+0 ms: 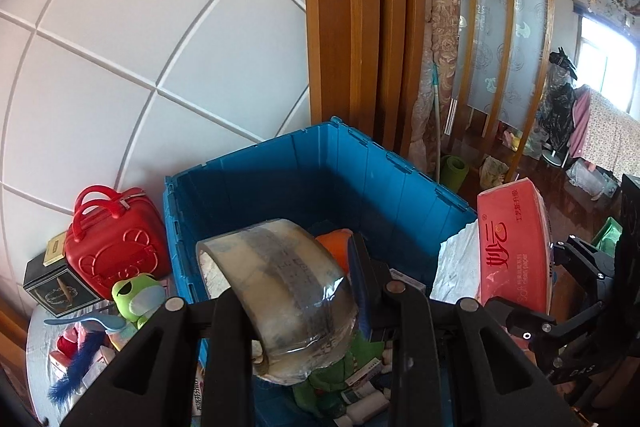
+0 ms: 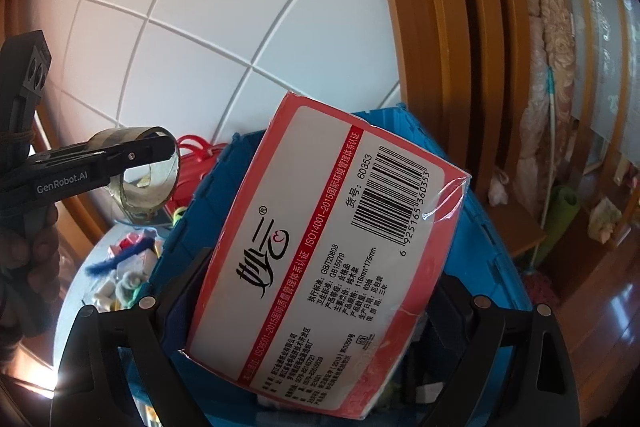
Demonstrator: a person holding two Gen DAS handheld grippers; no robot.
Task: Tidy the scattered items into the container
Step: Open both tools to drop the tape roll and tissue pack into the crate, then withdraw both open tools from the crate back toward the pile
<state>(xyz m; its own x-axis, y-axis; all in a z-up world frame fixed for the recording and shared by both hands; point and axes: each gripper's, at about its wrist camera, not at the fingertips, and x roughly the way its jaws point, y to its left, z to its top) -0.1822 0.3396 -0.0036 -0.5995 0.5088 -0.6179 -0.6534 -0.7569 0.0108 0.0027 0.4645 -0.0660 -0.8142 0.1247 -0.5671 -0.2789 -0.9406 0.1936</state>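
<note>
My left gripper is shut on a roll of clear packing tape and holds it over the near edge of the open blue crate. From the right wrist view, that left gripper and the tape roll hang at the left, above the table. My right gripper is shut on a red and white tissue pack, tilted over the blue crate. The left wrist view shows the same tissue pack at the crate's right side, with the right gripper on it.
The crate holds a green toy, an orange thing and small boxes. On the round table to its left are a red toy case, a green frog plush, a black box and a blue feather. A wooden door frame stands behind.
</note>
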